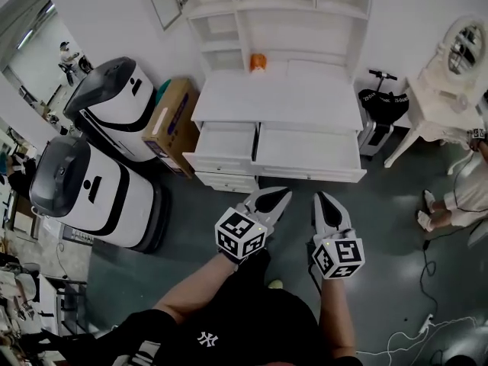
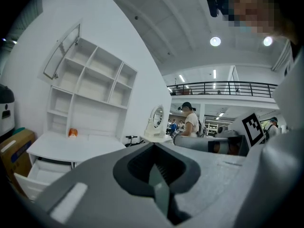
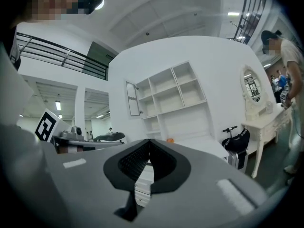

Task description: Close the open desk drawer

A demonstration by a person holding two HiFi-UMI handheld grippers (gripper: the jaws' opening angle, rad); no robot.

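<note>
A white desk with a shelf hutch stands ahead of me. Two of its drawers are pulled out: a small left drawer and a wide right drawer. A small orange object sits at the back of the desktop. My left gripper and right gripper hover over the floor just in front of the drawers, apart from them. Both are shut with nothing between the jaws. The left gripper view shows the desk at its lower left; the right gripper view shows drawer fronts behind the closed jaws.
Two white-and-black machines and a cardboard box stand left of the desk. A scooter with a black bag and a white vanity table with a mirror are on the right. A person stands at the right edge; cables lie on the floor.
</note>
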